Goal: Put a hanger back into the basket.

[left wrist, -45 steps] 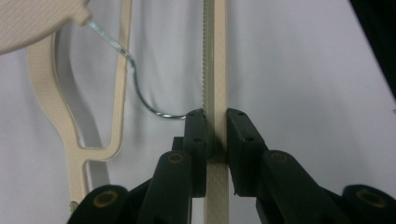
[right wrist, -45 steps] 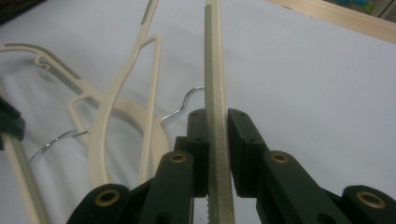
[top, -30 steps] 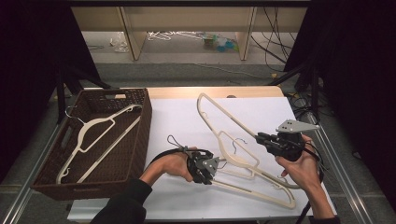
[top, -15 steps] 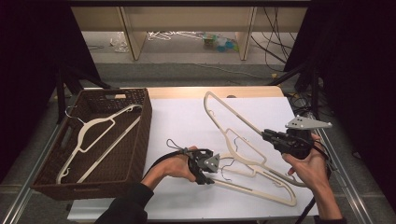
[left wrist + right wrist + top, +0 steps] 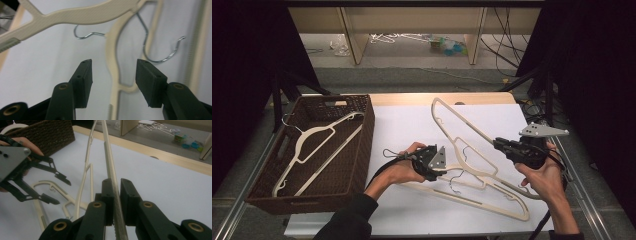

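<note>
The right tool point(image 5: 115, 195) is pinching the bar of a cream hanger point(image 5: 462, 122), which rises tilted toward the far edge of the desk point(image 5: 402, 120). The left tool point(image 5: 113, 72) is spread, its jaws hovering over a second hanger point(image 5: 492, 197) lying flat near the desk's front right corner. A wicker basket point(image 5: 362, 145) at the left edge holds another hanger point(image 5: 319, 132).

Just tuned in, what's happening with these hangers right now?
A person works two hand-held grippers over a pile of cream hangers on the white table. The right gripper is shut on the bar of one hanger, holding it tilted up off the pile. The left gripper is open, its jaws either side of another hanger's neck. One hanger already lies in the wicker basket.
</note>
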`<state>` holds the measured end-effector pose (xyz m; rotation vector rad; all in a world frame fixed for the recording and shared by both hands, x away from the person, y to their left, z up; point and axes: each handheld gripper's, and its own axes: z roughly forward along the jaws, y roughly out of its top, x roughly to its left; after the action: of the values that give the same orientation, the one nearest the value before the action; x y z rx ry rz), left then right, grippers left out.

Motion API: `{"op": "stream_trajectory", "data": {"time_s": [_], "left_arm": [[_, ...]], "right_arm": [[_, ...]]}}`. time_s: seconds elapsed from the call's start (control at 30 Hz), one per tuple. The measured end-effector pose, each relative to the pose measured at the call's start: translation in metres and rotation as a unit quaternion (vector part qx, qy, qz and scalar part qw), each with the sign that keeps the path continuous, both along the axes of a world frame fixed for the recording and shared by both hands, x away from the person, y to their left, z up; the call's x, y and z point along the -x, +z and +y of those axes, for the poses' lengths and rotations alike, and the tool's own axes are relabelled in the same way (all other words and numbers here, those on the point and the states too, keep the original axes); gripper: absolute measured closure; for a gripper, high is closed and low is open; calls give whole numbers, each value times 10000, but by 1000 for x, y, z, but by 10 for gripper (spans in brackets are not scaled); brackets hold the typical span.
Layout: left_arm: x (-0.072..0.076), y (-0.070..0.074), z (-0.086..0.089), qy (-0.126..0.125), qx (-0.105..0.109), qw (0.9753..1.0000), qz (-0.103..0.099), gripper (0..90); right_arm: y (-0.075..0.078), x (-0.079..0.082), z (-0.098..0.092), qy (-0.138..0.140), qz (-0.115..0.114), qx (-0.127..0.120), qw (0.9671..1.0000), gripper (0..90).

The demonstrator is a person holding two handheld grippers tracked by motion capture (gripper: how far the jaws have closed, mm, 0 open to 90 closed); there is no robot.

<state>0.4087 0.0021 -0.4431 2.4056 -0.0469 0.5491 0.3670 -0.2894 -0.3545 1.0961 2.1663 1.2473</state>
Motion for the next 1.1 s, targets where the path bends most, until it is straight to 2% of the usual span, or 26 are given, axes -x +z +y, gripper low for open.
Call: {"op": "stream_trajectory", "data": {"time_s": [0.07, 0.1, 0.13, 0.23, 0.27, 0.33, 0.4, 0.47, 0.53, 0.57, 0.6, 0.63, 0.67, 0.7, 0.73, 0.83, 0.9, 0.93, 0.97, 1.0, 1.03, 1.07, 1.1], "left_arm": [[0, 1, -3, 122, 104, 9995, -274, 475], [0, 2, -6, 205, 220, 9988, -386, 483], [0, 3, -7, 249, 250, 9983, -474, 483], [1, 3, -10, 216, 325, 9974, -606, 487], [2, 3, -12, 225, 261, 9964, -769, 489], [3, 1, -15, 223, 243, 9963, -796, 475], [4, -1, -19, 201, 201, 9948, -979, 471], [6, -2, -24, 138, 215, 9940, -1067, 471], [7, -3, -28, 137, 220, 9921, -1226, 466], [7, -3, -29, 96, 155, 9915, -1290, 467], [7, -4, -31, 93, 245, 9913, -1292, 468], [8, -3, -31, 69, 124, 9887, -1489, 468], [8, -3, -32, 58, 106, 9877, -1560, 462], [8, -4, -34, 45, 149, 9882, -1525, 456], [8, -4, -36, 24, 121, 9873, -1583, 453], [9, -7, -39, 17, 141, 9863, -1642, 450], [10, -10, -42, -15, 142, 9838, -1788, 435], [11, -9, -42, -65, 10, 9822, -1875, 428], [11, -9, -42, -87, 6, 9808, -1948, 420], [11, -9, -42, -91, -24, 9804, -1966, 413], [12, -11, -43, -68, 130, 9802, -1977, 410], [13, -9, -42, -126, -93, 9775, -2105, 408], [14, -12, -44, -101, 144, 9770, -2123, 414]], "right_arm": [[2, 0, 0, 28, 34, -80, 10000, 826], [2, 0, 0, 26, -21, -13, 10000, 827], [1, -1, 1, 2, -33, -12, 10000, 826], [1, -1, 0, -60, 70, -8, 10000, 826], [0, -2, 0, -87, 25, -8, 10000, 826], [1, -2, -1, -88, 120, -22, 9999, 826], [0, -2, 0, -113, 136, -60, 9998, 826], [0, -2, -1, -148, 162, -58, 9997, 826], [1, -2, -2, -174, 224, 28, 9996, 826], [1, -2, -1, -183, 229, 20, 9996, 825], [1, -2, -1, -194, 237, 14, 9995, 826], [0, -3, -1, -174, 179, -30, 9997, 825], [0, -3, -2, -178, 197, -19, 9996, 825], [-1, -3, -1, -186, 175, -44, 9997, 825], [0, -3, -2, -169, 245, -42, 9995, 825], [-2, -4, -3, -219, 266, -43, 9994, 825], [-2, -5, -4, -232, 302, -61, 9993, 825], [-3, -5, -5, -261, 349, -73, 9990, 824], [-2, -5, -7, -250, 405, -9, 9989, 824], [-4, -6, -8, -241, 320, -33, 9992, 823], [-4, -6, -8, -233, 436, -52, 9988, 822], [-6, -7, -9, -224, 369, -116, 9990, 821], [-6, -8, -11, -216, 418, -103, 9988, 820]]}}
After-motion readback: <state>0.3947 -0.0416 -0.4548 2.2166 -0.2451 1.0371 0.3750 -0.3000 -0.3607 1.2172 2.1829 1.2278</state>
